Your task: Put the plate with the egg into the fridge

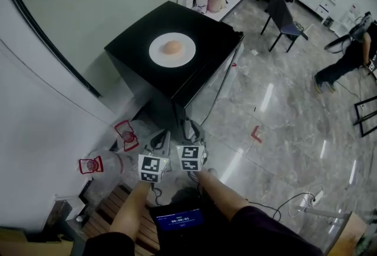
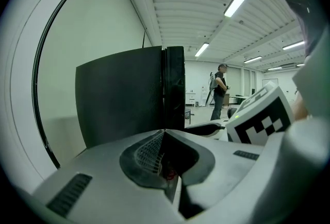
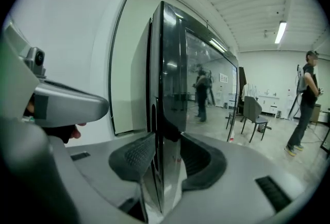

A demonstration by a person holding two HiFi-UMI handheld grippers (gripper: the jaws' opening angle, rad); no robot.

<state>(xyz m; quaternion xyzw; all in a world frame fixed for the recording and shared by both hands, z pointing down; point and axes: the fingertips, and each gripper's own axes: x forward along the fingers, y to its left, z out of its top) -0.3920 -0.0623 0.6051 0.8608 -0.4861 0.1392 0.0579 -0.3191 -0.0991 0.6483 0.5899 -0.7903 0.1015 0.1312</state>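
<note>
Atop fridge (image 1: 215, 28), plate (image 1: 155, 52) w/ egg (image 1: 172, 47), above jaws

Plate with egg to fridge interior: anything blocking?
Yes: the fridge door is shut. The plate with the egg sits outside on the fridge top, so the door probably has to open first.

Black fridge (image 1: 207, 28): its flat top is carrying one white plate (image 1: 158, 55), sitting near the centre, with an egg (image 1: 172, 47) lying on it. Grey marbled floor (image 1: 277, 113): is bearing the fridge beside the wall, a dark chair (image 1: 284, 16) standing well apart.
</note>
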